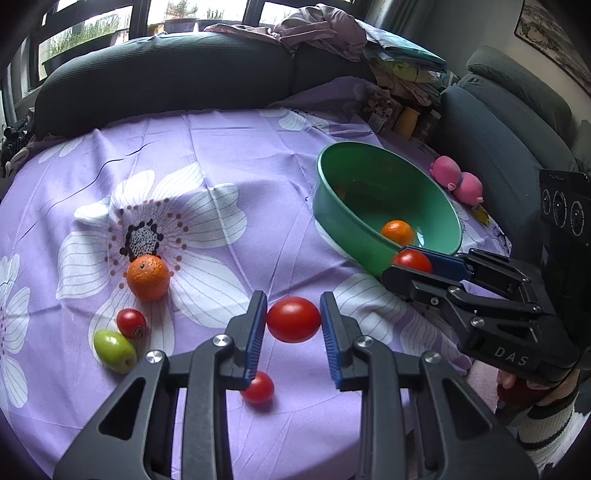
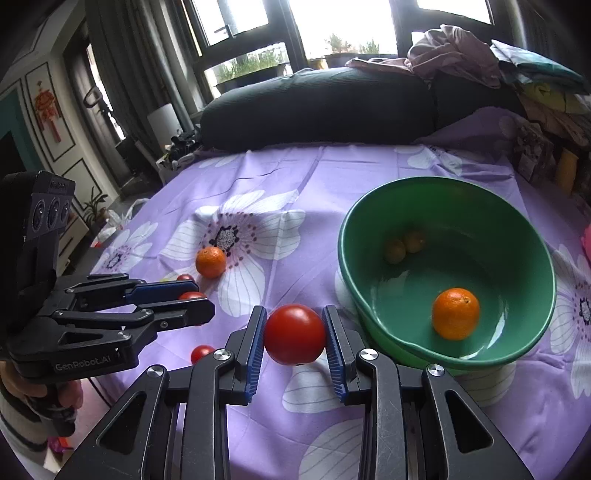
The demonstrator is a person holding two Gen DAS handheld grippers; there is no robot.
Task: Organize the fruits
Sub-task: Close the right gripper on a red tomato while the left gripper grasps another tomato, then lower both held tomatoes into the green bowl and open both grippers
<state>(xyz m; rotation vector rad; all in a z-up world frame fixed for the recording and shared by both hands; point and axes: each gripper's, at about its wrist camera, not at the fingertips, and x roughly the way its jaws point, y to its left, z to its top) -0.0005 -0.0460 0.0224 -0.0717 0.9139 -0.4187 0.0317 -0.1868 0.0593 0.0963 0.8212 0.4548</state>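
Observation:
My left gripper (image 1: 293,321) is shut on a red tomato (image 1: 293,319) held above the purple cloth. My right gripper (image 2: 294,334) is shut on a larger red tomato (image 2: 294,334), just left of the green bowl (image 2: 517,221); it also shows in the left wrist view (image 1: 413,262). The bowl holds an orange (image 2: 455,314) and two small greenish fruits (image 2: 404,245). On the cloth lie an orange (image 1: 148,277), a small tomato (image 1: 131,323), a green oval fruit (image 1: 114,351) and another small tomato (image 1: 258,387).
The round table carries a purple flowered cloth (image 1: 221,147). Two pink toys (image 1: 458,181) lie beyond the bowl (image 1: 332,206). A dark sofa cushion (image 1: 166,74) and piled clothes (image 1: 325,29) stand behind the table, an armchair (image 1: 498,122) to the right.

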